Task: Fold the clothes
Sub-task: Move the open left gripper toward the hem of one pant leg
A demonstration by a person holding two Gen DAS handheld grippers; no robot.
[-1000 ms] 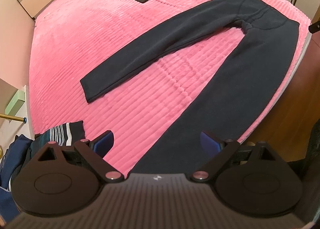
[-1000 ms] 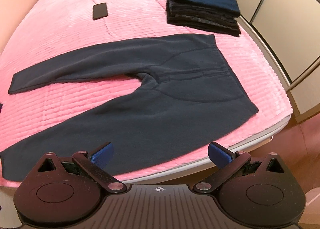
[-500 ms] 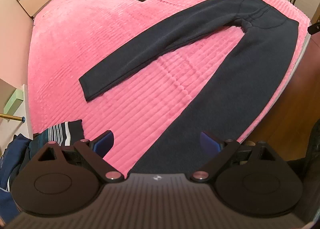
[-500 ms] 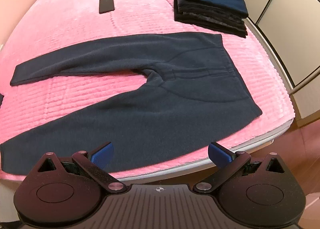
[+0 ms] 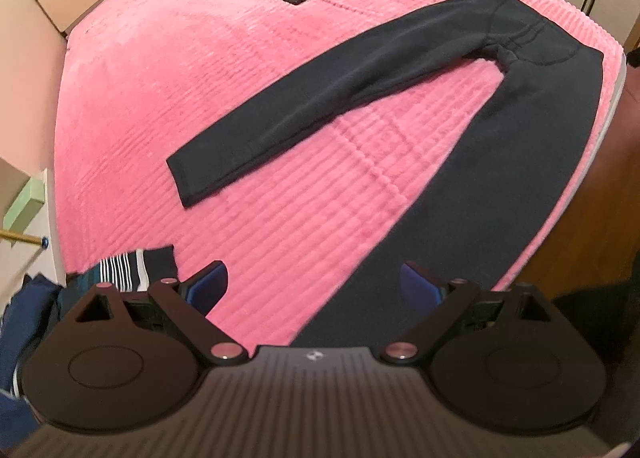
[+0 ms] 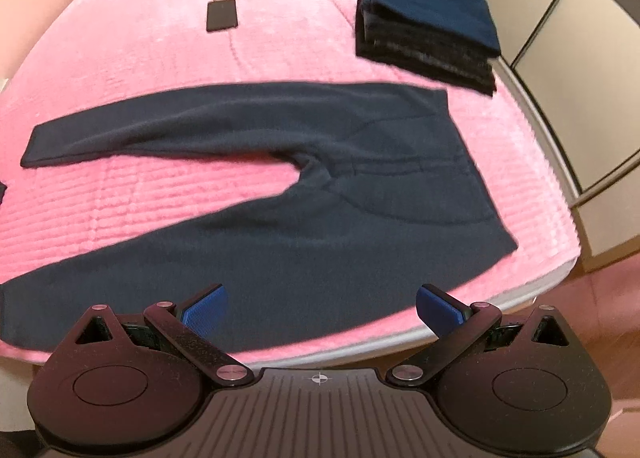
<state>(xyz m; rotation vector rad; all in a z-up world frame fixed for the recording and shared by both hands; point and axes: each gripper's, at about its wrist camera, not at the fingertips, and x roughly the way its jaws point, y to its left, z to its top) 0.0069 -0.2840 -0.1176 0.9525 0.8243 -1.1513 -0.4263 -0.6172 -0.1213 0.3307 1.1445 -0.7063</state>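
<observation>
One pair of dark trousers (image 6: 280, 193) flat on pink bedspread (image 6: 120, 57), one folded stack (image 6: 428, 29) (dark), both jaws wide, empty

bed (image 6: 132, 57): pink ribbed cover | dark trousers (image 6: 320, 225) flat, legs apart | folded clothes stack (image 6: 428, 37) at far corner | black phone (image 6: 222, 14) | striped garment (image 5: 128, 268) at edge

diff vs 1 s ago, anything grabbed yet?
Nothing grabbed. Both cameras shifted: the right gripper pulled back a little, so the stack of folded clothes sits lower in its view. The left gripper barely drifted. Both stayed open; the dark trousers lie spread unchanged.
</observation>
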